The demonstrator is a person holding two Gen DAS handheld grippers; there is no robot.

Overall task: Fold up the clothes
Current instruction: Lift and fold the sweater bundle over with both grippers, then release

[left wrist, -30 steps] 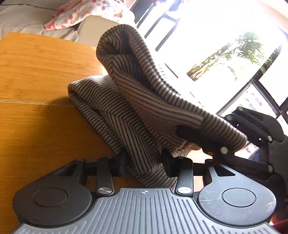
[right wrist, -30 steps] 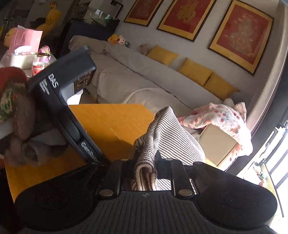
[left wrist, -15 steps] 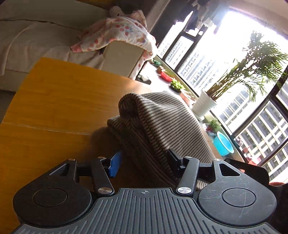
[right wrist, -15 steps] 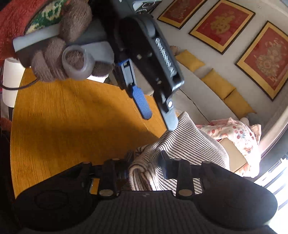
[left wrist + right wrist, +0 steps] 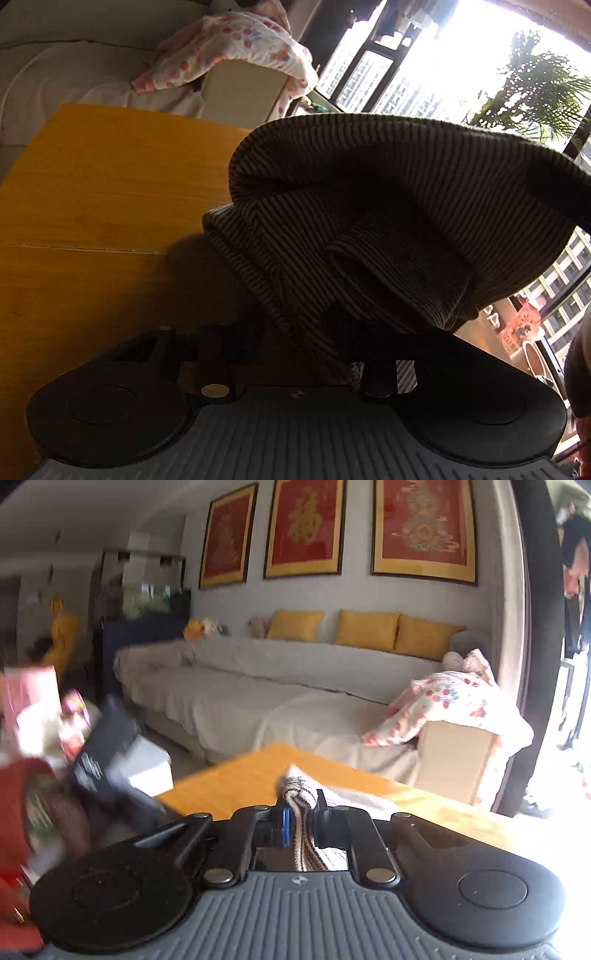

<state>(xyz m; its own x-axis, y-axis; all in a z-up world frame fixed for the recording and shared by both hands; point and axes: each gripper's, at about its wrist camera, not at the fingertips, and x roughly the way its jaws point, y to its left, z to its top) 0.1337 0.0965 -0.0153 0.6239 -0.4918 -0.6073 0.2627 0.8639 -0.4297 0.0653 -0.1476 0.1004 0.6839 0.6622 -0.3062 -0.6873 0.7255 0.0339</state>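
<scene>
The brown-and-cream striped knit garment (image 5: 369, 229) lies bunched on the orange wooden table (image 5: 92, 192), one fold raised and backlit by the bright window (image 5: 424, 55), so its far edge is lost in glare. The left gripper (image 5: 299, 332) is in deep shadow; cloth passes between its fingers, but whether they clamp it cannot be told. The right gripper (image 5: 300, 814) has its fingers drawn close together, pinching a rolled edge of the garment. The left side of the right wrist view is motion-blurred.

Striped garment (image 5: 369, 206): ribbed knit cloth, matt. Table (image 5: 92, 192): smooth wood, slight sheen. Right gripper (image 5: 300, 821): matt black plastic.
</scene>
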